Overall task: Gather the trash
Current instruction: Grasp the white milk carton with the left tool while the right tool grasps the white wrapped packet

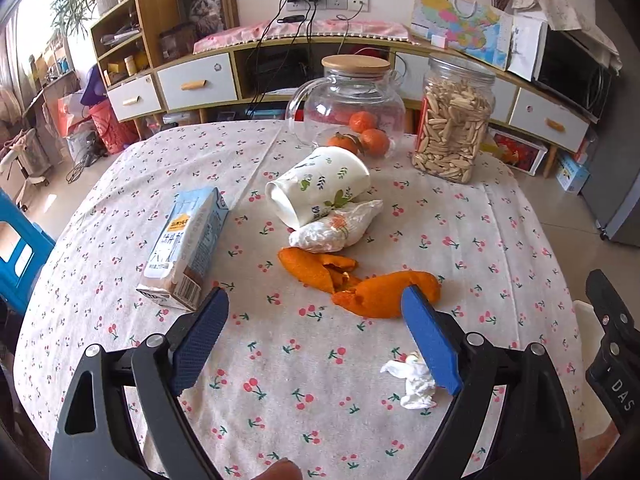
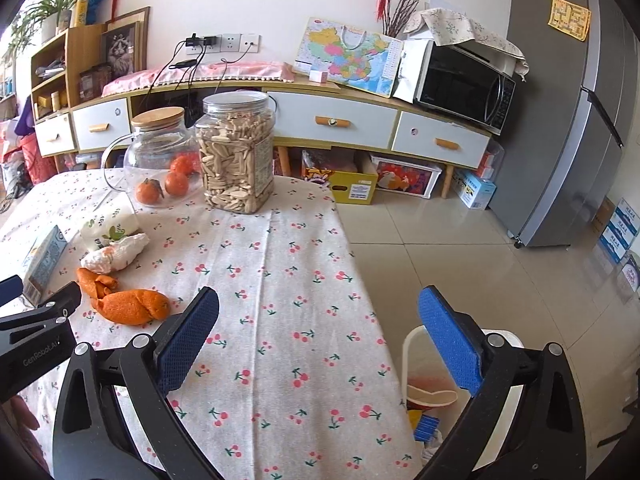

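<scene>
Below, both claws over the cherry-print counter [image 1: 120, 208], pointed down at the litter. Left claw [image 1: 316, 300] spread wide, nothing between its pads, nearest the orange peel [image 1: 380, 292]; a second peel piece [image 1: 316, 264] just behind, touching a crumpled wrapper [image 1: 336, 228]. Wrapper lodged against a tipped paper cup [image 1: 316, 184]. Milk carton [image 1: 188, 248] lying flat to the left, apart from the peel. Small white tissue [image 1: 412, 380] close under the left claw's right pad. Right claw [image 2: 320, 320] likewise open and empty, hung over the counter edge, with the white bin [image 2: 412, 344] on the floor beneath its right pad.

Not trash, judged by the task: glass jug [image 1: 352, 104] with tangerines and the seed jar [image 1: 456, 120] at the far side, both upright.

Likely faults from here:
- Peel curled and thin; a shallow pinch could pull up the cloth with it, or drop one piece while lifting the other.
- Cup on its side and round; a nudge from the pads could set it rolling toward the jug.
- Tissue light and partly hidden by the pad; easily missed or brushed off the counter.
- Bin close to the counter edge; a release too early would land trash on the floor.
</scene>
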Action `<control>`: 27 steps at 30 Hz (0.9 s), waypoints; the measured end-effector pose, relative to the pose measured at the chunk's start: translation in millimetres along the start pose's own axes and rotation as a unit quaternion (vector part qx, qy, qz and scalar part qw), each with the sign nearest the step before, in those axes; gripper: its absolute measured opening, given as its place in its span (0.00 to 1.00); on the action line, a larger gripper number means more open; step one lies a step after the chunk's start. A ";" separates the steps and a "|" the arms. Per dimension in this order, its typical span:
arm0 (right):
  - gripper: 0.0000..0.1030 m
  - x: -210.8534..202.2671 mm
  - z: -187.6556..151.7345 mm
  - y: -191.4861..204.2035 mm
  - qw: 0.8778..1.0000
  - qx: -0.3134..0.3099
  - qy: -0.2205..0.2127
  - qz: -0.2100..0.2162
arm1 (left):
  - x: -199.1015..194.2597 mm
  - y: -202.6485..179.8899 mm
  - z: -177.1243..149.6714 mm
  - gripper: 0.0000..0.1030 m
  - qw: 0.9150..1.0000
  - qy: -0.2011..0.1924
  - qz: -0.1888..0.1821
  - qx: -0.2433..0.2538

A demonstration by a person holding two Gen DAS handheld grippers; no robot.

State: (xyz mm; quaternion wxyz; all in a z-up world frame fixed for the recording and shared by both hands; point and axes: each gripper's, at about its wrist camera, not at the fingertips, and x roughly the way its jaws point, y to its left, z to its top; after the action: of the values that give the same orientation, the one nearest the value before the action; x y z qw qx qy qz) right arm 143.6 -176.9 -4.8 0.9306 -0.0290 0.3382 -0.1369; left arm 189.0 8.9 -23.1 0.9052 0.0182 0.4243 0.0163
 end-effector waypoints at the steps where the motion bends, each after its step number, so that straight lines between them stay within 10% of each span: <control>1: 0.93 1.0 0.2 4.2 1.000 -0.003 0.001 0.003 | 4.7 7.9 2.8 0.83 1.000 0.003 0.009 -0.003; 22: 0.93 45.6 -25.8 68.6 0.973 -0.049 0.152 0.163 | 111.2 109.6 26.2 0.84 0.990 0.119 0.069 -0.035; 27: 0.93 51.3 -32.3 78.2 0.964 -0.039 0.179 0.191 | 100.6 104.5 22.5 0.57 0.992 0.112 0.052 -0.021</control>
State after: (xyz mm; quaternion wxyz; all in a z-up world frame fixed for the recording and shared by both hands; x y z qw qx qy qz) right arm 179.1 -114.6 -73.0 0.8619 0.0248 0.5036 0.0540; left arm 269.1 117.4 -81.0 0.8500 0.0192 0.5212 0.0740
